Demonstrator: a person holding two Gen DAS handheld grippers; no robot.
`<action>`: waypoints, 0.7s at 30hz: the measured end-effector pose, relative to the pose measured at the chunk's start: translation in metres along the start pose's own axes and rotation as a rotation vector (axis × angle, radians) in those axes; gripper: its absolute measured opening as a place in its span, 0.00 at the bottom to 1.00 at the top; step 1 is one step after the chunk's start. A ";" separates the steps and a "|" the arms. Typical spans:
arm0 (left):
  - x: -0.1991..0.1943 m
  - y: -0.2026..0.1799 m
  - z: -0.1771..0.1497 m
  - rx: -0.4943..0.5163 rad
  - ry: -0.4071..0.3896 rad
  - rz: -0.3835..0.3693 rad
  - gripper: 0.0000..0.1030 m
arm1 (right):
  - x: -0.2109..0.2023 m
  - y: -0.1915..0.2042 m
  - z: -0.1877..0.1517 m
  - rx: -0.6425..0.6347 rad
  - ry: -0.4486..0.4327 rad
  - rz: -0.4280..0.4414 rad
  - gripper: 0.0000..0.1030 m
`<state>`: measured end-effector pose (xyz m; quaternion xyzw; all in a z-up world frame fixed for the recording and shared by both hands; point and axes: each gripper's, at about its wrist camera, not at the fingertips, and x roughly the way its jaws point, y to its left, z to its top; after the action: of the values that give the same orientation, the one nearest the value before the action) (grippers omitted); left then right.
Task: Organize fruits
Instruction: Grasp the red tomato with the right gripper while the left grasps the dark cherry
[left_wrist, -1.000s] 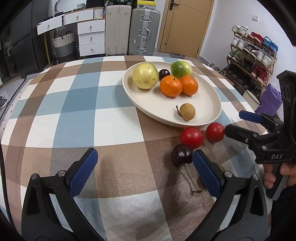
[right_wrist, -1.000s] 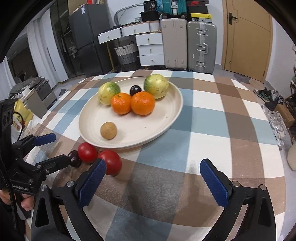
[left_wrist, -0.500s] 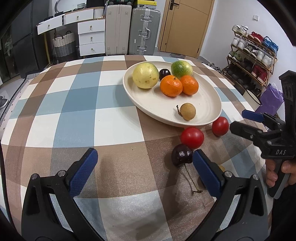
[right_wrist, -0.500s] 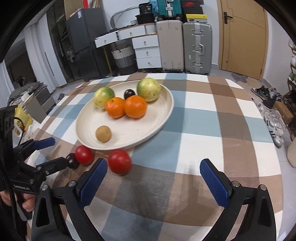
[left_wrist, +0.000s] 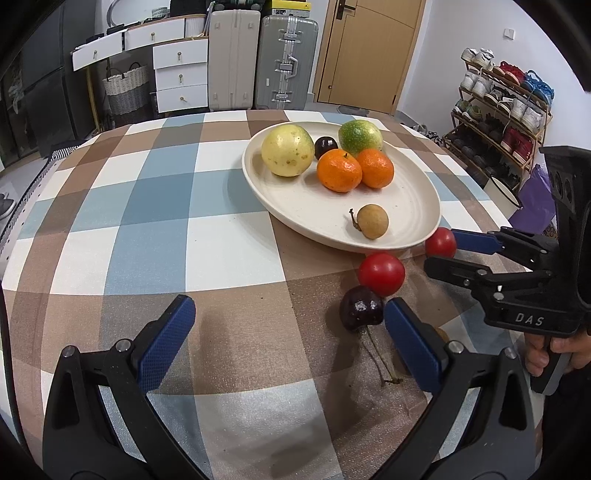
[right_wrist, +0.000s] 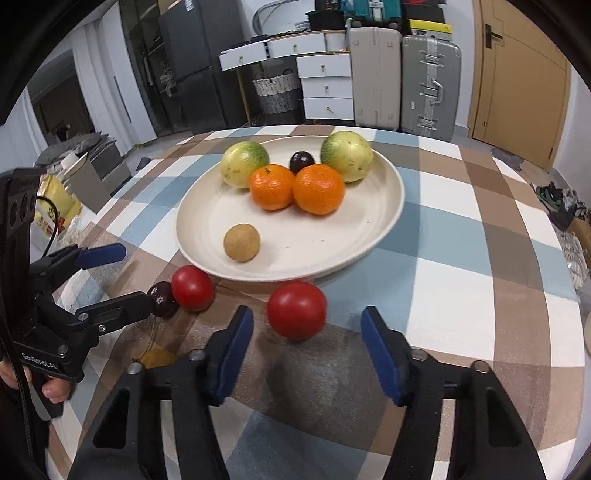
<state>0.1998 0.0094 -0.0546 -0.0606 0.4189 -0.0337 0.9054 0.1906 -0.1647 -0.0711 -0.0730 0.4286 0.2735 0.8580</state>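
Cream plate (right_wrist: 388, 218) is found loaded with six fruits, while two red tomatoes (right_wrist: 296, 309) (right_wrist: 192, 288) and a dark cherry (left_wrist: 360, 308) remain on the cloth, the right gripper (right_wrist: 306, 339) spread around one, the left gripper (left_wrist: 288, 332) likewise spread, empty.

wooden door (left_wrist: 364, 51) | suitcases (left_wrist: 258, 61) | white drawers (left_wrist: 177, 74) | shoe rack (left_wrist: 498, 118) | checkered tablecloth (left_wrist: 147, 206)

A cream plate (right_wrist: 388, 206) holds two yellow-green guavas (right_wrist: 347, 156), two tangerines (right_wrist: 318, 188), a dark cherry (right_wrist: 301, 161) and a tan longan (right_wrist: 241, 242). On the checked surface (right_wrist: 461, 236) beside its rim lie two red cherry tomatoes (right_wrist: 296, 309) and a stemmed dark cherry (left_wrist: 361, 308).
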 end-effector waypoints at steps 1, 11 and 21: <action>0.000 0.000 0.000 0.000 -0.001 -0.003 0.99 | 0.001 0.003 0.000 -0.014 0.002 0.002 0.50; -0.004 -0.005 -0.001 0.020 -0.017 -0.077 0.92 | -0.005 0.017 -0.004 -0.090 -0.013 0.007 0.32; 0.002 -0.011 0.000 0.039 0.009 -0.154 0.52 | -0.022 0.010 -0.005 -0.036 -0.073 0.027 0.32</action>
<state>0.2013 -0.0011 -0.0542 -0.0747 0.4163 -0.1119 0.8992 0.1710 -0.1671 -0.0561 -0.0725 0.3928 0.2953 0.8679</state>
